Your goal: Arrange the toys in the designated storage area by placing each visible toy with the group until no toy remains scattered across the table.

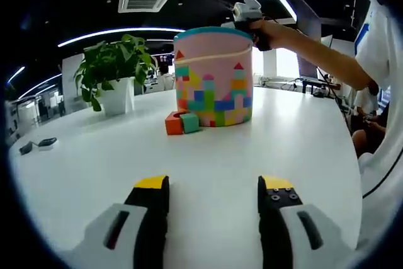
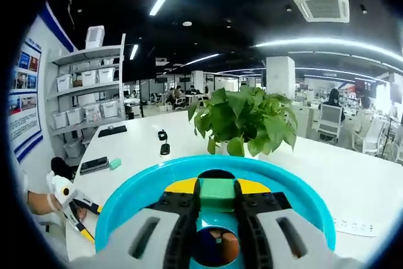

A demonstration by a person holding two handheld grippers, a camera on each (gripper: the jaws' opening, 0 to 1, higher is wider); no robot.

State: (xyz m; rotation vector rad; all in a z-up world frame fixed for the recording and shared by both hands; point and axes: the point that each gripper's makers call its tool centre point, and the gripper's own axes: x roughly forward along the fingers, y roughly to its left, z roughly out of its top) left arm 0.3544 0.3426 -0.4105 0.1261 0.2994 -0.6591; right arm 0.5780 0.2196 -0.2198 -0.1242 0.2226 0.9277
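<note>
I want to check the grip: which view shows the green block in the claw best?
The right gripper view: the green block sits shut between the right claw, above the bucket. The left gripper view shows that claw only small, above the bucket, block not discernible.

In the right gripper view, the lower part of the green cube-shaped toy block (image 2: 216, 193) is hidden between the closed jaws of the right hand-held gripper (image 2: 217, 201). The inside of the round turquoise-rimmed storage tub (image 2: 126, 196) is largely covered by that gripper (only a small orange shape is glimpsed deep inside, too dim to identify). In the left gripper view, the orange block (image 1: 174, 123) partly hides the tub's base.
</note>
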